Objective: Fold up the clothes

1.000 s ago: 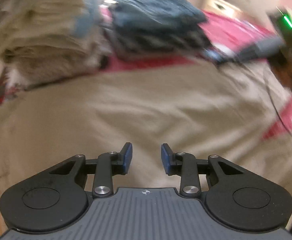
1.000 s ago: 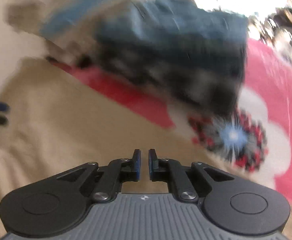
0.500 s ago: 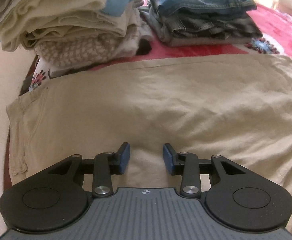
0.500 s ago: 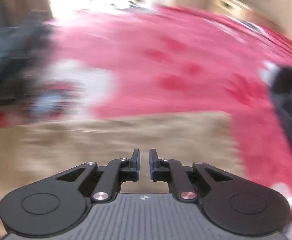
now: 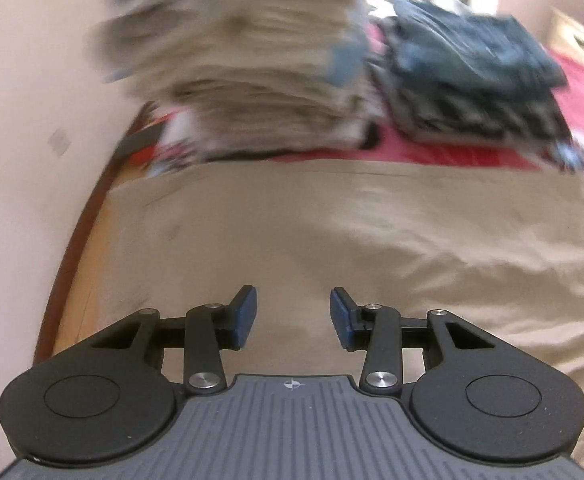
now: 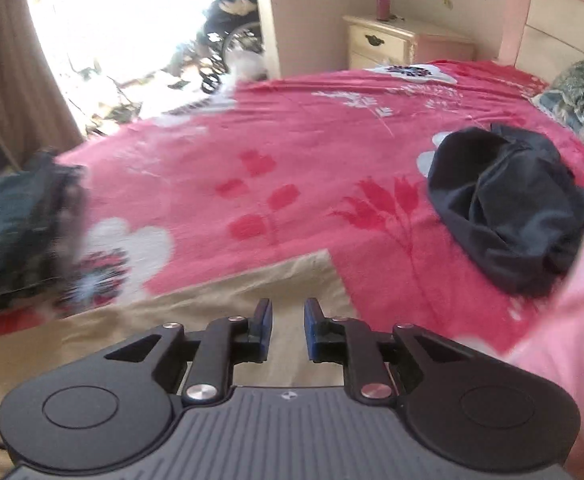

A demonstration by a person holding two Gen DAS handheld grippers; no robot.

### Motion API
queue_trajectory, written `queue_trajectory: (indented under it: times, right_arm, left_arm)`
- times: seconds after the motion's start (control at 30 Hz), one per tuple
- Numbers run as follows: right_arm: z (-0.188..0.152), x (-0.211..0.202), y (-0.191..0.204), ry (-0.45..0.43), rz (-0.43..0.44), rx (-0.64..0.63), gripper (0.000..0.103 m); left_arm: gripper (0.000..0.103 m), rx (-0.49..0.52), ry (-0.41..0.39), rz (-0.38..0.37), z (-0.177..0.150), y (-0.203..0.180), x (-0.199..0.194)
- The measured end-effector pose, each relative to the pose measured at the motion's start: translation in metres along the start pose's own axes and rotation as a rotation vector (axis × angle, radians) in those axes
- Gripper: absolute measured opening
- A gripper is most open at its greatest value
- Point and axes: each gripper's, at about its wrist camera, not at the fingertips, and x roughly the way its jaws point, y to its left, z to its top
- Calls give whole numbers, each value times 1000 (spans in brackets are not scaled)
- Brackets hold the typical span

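Tan fabric, a beige garment [image 5: 372, 240], lies spread flat over the near part of the bed, wrinkled toward the right side in the left wrist view; its far edge runs straight across just short of the stacks. Left gripper [image 5: 293, 317] hangs over the garment, pointing down at it, blue pads apart and jaws opening, nothing between them, cloth visible through the gap. Right gripper [image 6: 288, 330] sits over the garment's right corner [image 6: 276, 280], jaws opening too, narrow gap, nothing pinched in it. Behind the garment, a tall pile of folded cream and beige clothes [image 5: 252, 80], blurred, with bits of light blue cloth sticking out. Just beside it to the right, a lower stack of folded dark denim and checked pieces [image 5: 472, 80]. Both stacks rest on a red floral blanket [image 6: 292, 160] covering the bed. A crumpled black garment [image 6: 504, 204] lies on the blanket well apart to the right, unfolded. Cream nightstand [image 6: 384, 40] stands against the far wall, a small dark red cylinder on top. A pink sleeve [image 6: 572, 340] is at the right edge of the right wrist view.
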Motion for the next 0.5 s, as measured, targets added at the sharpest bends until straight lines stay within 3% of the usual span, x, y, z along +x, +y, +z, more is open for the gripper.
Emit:
queue_trajectory:
  times: [0.23, 0.37, 0.5]
  right_arm:
    - [-65, -83, -18, 64, 162, 40, 31]
    - [-111, -108, -29, 157, 264, 99, 32]
    - [-164, -121, -39, 281, 366, 216, 35]
  left_arm:
    - [43, -279, 84, 19, -89, 81, -74]
    - [44, -372, 138, -5, -146, 100, -100]
    - [48, -464, 184, -84, -186, 104, -113]
